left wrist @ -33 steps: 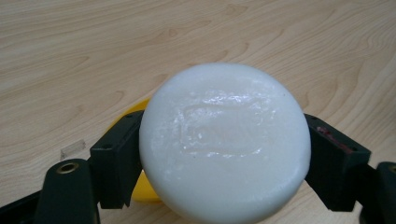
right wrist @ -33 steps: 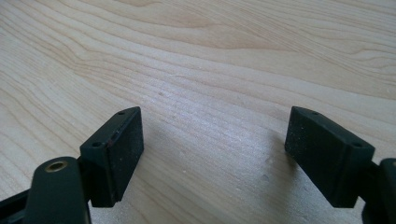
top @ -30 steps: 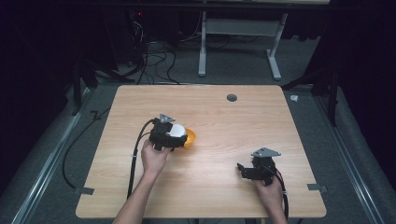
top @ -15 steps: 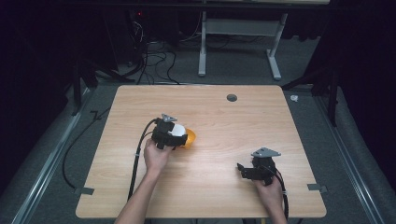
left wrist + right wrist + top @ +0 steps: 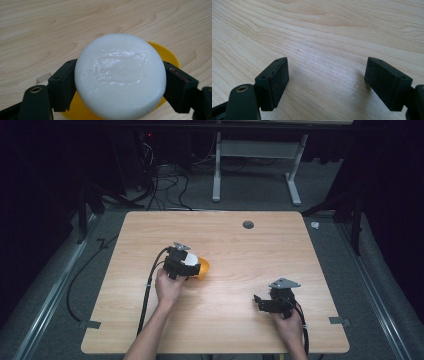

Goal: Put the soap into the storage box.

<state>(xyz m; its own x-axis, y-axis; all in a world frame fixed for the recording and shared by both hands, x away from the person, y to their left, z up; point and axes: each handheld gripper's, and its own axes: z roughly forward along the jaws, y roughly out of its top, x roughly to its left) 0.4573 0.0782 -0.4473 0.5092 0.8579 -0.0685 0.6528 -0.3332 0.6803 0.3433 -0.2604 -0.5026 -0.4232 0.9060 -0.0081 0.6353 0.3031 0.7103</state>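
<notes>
Glossy white plastic lid (image 5: 120, 75); smooth yellow bowl (image 5: 168, 53); matt wood-grain table (image 5: 280, 250)

No legible text, labels, brands, numbers or signs. Faint embossed relief on top of white round object (image 5: 120, 75), unreadable. Plain wood grain on table (image 5: 332, 30).

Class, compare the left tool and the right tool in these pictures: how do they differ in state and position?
The left tool has its jaws closed on a round white smooth object over a yellow dish; the right tool has its jaws spread apart with nothing between them. In the high view the left tool works near the middle of the light wooden table, while the right tool sits nearer the person's edge. Both are black and hand-held.
</notes>
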